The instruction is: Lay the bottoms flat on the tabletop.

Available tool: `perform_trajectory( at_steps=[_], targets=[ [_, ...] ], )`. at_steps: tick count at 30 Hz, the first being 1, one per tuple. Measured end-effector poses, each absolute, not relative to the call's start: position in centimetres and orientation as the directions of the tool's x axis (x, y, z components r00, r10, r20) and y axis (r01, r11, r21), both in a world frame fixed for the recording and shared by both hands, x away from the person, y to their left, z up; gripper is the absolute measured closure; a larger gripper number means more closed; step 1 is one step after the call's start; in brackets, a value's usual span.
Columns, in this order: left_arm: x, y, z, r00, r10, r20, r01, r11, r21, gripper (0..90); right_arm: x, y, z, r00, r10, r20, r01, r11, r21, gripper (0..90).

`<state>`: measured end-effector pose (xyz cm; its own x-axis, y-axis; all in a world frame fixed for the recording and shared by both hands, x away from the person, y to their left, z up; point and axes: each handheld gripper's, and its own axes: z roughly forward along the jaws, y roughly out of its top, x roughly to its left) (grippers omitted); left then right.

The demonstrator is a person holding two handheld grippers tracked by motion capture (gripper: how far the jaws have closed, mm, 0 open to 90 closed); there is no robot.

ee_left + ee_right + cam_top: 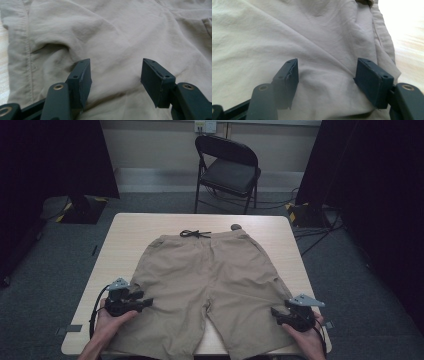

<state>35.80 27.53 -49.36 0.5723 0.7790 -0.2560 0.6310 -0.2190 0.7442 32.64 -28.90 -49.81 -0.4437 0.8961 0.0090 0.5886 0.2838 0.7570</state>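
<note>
A: Your shorts (pixel 210 285) lie flat mid-table, leg hems cut off at the frame's bottom edge.

B: Grippers?

A: Left gripper (pixel 145 303) lower left, right gripper (pixel 276 312) lower right, both gaping, nothing pinched. Your gripper views show seams and wrinkles; the high view adds the wooden table (pixel 125 227), drawstring (pixel 195 234), folding chair (pixel 227 170), grey carpet.

Shorts (pixel 210 280): leg hems at 6 o'clock are running off the high view's bottom edge, hanging past the counter (pixel 125 227) front. Left gripper (pixel 145 303) and right gripper (pixel 276 312) are covering the outer leg cloth beneath them. Forearms are getting cropped at 6 o'clock. Small dark thing (pixel 236 226) at 12 o'clock by the waistband is staying too small to identify.
</note>
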Motion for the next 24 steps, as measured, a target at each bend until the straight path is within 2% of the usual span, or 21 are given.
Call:
perform_trajectory(
  at_steps=[4, 10, 14, 20, 24],
  targets=[
    [35.6, 27.3, -49.6, 0.586, 0.777, -0.231, 0.627, -0.253, 0.737, 41.7, 31.6, -29.1, -49.6, -0.436, 0.900, 0.011, 0.604, 0.284, 0.745, 34.3],
    [34.7, 27.1, -49.5, 0.620, 0.764, -0.181, 0.598, -0.311, 0.739, 40.0, 30.0, -28.9, -49.3, -0.440, 0.895, 0.075, 0.634, 0.251, 0.731, 32.4],
    [33.7, 26.7, -49.5, 0.638, 0.753, -0.160, 0.581, -0.335, 0.742, 38.4, 30.1, -28.8, -49.1, -0.433, 0.895, 0.104, 0.648, 0.229, 0.726, 30.7],
    [33.7, 27.3, -49.5, 0.627, 0.746, -0.223, 0.612, -0.296, 0.734, 40.1, 31.3, -28.8, -48.1, -0.422, 0.900, 0.107, 0.623, 0.202, 0.756, 30.3],
    [33.7, 27.6, -49.1, 0.618, 0.751, -0.232, 0.615, -0.277, 0.739, 38.9, 32.6, -27.9, -47.0, -0.427, 0.898, 0.106, 0.598, 0.192, 0.778, 30.2]
  ],
)
